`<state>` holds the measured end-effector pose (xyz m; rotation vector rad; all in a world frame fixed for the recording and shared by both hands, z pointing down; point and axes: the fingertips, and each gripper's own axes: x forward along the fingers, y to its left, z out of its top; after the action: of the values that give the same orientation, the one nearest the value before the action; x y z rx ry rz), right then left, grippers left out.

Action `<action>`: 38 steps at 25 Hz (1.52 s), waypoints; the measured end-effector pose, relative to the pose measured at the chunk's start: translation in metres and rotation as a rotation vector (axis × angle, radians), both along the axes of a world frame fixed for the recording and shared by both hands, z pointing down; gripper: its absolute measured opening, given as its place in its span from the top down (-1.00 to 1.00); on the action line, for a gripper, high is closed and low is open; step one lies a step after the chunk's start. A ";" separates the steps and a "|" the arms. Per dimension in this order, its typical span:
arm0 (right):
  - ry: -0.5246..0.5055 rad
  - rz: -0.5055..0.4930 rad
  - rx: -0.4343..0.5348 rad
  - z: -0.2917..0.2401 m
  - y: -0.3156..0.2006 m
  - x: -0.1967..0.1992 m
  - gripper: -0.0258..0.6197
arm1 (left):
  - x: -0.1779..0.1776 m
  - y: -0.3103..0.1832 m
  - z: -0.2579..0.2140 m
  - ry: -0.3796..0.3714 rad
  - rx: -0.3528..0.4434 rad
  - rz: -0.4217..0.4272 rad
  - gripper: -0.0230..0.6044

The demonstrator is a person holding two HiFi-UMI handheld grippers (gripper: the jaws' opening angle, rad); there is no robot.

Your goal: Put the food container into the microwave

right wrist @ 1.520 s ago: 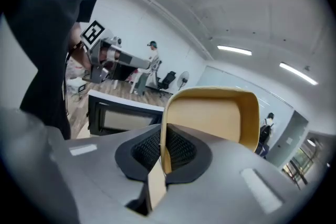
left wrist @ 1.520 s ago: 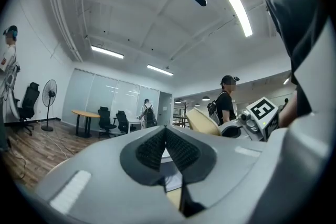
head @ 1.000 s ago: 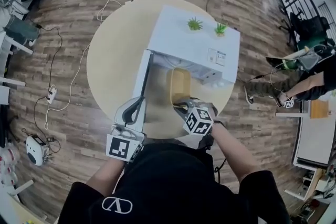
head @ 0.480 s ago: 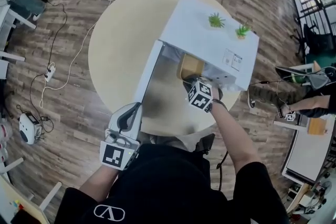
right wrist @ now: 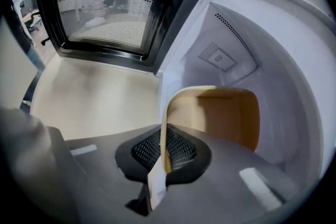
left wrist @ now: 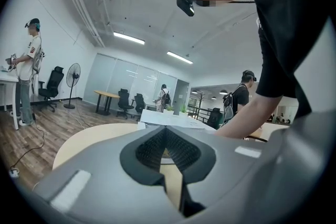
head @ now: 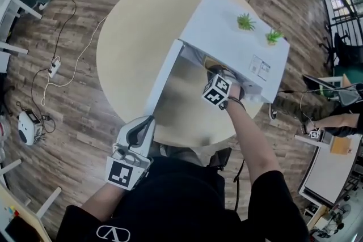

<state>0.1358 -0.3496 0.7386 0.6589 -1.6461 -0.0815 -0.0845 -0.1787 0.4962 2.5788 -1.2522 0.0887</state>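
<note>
The white microwave [head: 232, 37] stands on the round table [head: 130, 37] with its door [head: 164, 79] swung open to the left. My right gripper [head: 215, 73] reaches into the cavity, shut on the near rim of the tan food container [right wrist: 220, 113]. In the right gripper view the container sits inside the white cavity [right wrist: 262, 60], and the door's window [right wrist: 105, 13] is at the upper left. In the head view the container is hidden under the gripper. My left gripper [head: 142, 124] hangs at the table's near edge, shut and holding nothing.
Two small green plants [head: 245, 21] stand on the microwave's top. Cables and a power strip [head: 55, 68] lie on the wood floor at the left. A seated person [head: 340, 116] is at the right. Several people and office chairs [left wrist: 52, 86] show in the left gripper view.
My right gripper has carried the container forward from in front of the open door into the microwave cavity. The left gripper has drawn back a little toward the table's edge.
</note>
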 end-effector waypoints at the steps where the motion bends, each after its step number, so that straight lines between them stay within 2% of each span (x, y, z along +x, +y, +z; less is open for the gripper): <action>1: 0.008 0.007 0.013 0.001 -0.004 0.002 0.89 | 0.001 0.001 0.001 0.001 -0.004 0.000 0.93; 10: 0.022 0.071 0.064 0.010 -0.020 0.009 0.89 | 0.000 0.008 0.013 -0.002 -0.052 0.008 0.93; 20: 0.015 0.094 0.089 0.020 -0.028 0.015 0.88 | -0.001 0.007 0.014 0.001 -0.048 0.001 0.93; 29: 0.026 0.121 0.149 0.015 -0.041 0.017 0.84 | -0.002 0.007 0.016 -0.004 -0.047 0.005 0.93; 35: 0.006 0.127 0.200 0.009 -0.043 0.014 0.58 | -0.001 0.009 0.015 -0.002 -0.047 0.012 0.93; 38: 0.004 0.130 0.212 0.007 -0.040 0.014 0.55 | 0.000 0.010 0.014 -0.004 -0.045 0.015 0.93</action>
<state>0.1496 -0.3897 0.7458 0.9245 -1.5995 -0.1648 -0.0849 -0.1684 0.5100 2.5513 -1.2176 0.1234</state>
